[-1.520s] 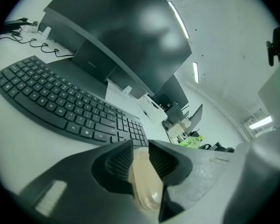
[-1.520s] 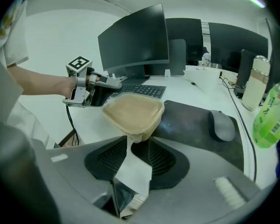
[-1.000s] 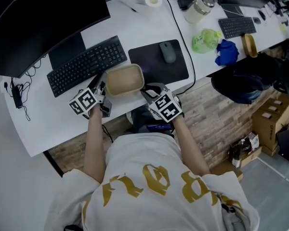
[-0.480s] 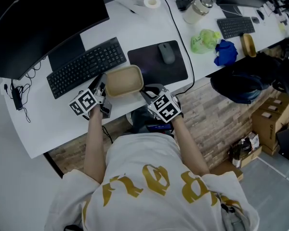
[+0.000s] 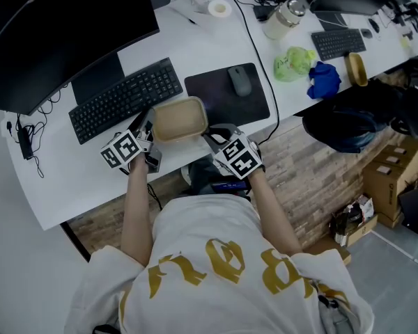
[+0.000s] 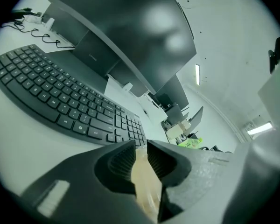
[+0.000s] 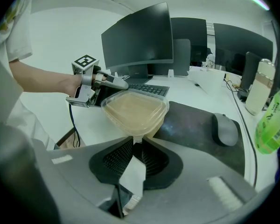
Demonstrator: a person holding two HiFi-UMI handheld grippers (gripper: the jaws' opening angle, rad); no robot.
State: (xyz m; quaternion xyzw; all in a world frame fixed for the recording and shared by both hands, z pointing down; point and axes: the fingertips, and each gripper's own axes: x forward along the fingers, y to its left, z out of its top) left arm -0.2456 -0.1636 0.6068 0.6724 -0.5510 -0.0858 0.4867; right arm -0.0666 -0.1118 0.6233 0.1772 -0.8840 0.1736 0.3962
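Tan container (image 5: 180,119) is kept clamped at opp. edges by left gripper (image 5: 148,125) & right gripper (image 5: 210,136), beside keyboard (image 5: 125,96); pos. barely changed vs. earlier.

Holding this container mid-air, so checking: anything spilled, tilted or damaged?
Nothing stands out. The lidded container sits roughly level between the left tongs and right tongs, each shut on an edge of it; no spill shows on the desk.

A tan, clear-lidded container (image 5: 180,119) above a white tabletop (image 5: 76,162), beside a black keyboard (image 5: 125,97) and dark mouse pad (image 5: 226,94).
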